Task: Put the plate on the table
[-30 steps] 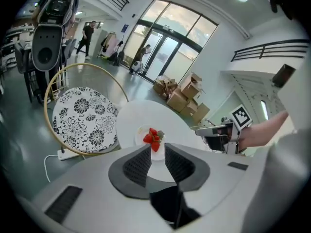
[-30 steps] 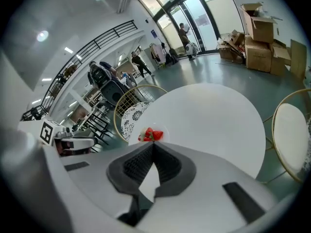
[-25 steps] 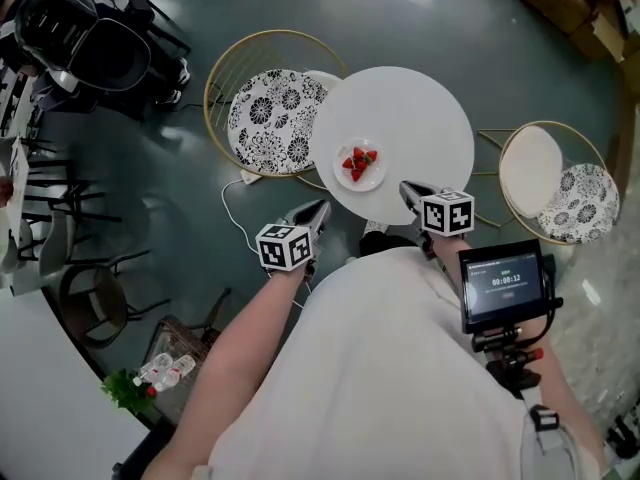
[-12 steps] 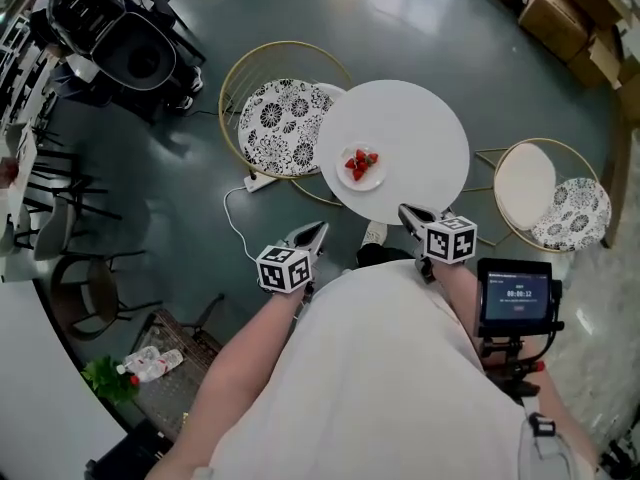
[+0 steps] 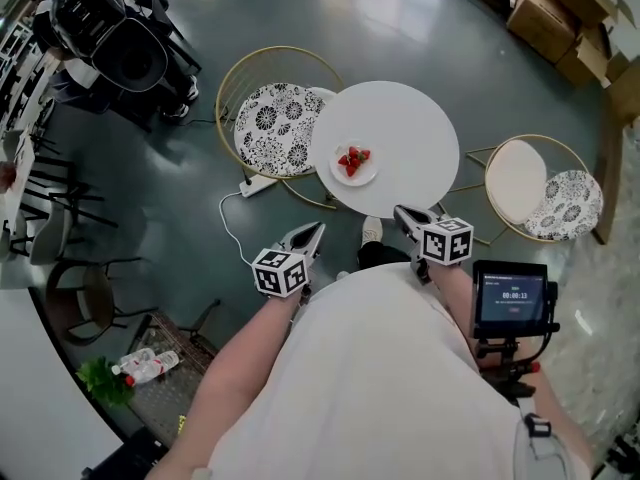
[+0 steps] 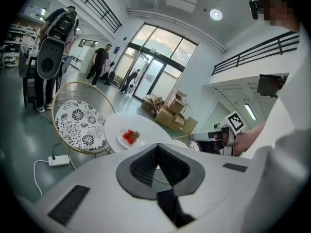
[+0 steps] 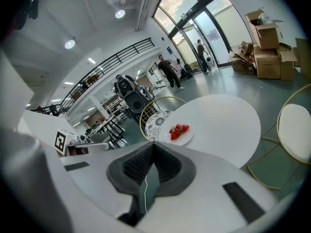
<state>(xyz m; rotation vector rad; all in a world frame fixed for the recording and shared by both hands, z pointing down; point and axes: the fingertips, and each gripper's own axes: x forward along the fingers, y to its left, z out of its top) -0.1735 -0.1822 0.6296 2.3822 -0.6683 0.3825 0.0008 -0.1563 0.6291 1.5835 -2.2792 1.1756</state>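
The left gripper (image 5: 316, 230) and right gripper (image 5: 401, 212) are held near the body, jaws closed and empty; the plate (image 5: 354, 164) is seen ahead of them on the surface (image 5: 420, 133).

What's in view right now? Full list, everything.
table: 1, white, round, centre of the head view
plate: 1, white, on the table's left part
strawberries: several, red, on the plate
left chair: 1, gold wire with black-and-white cushion, left of the table
right chair: 1, gold wire with white seat, right of the table
cardboard boxes: several, brown, on the floor, top right
power strip: 1, white, on the floor by the left chair
bottles: a few, clear, lower left
screen: 1, black, by the right arm
left gripper: white, jaws together, empty, off the table
right gripper: white, jaws together, empty, by the table's near edge
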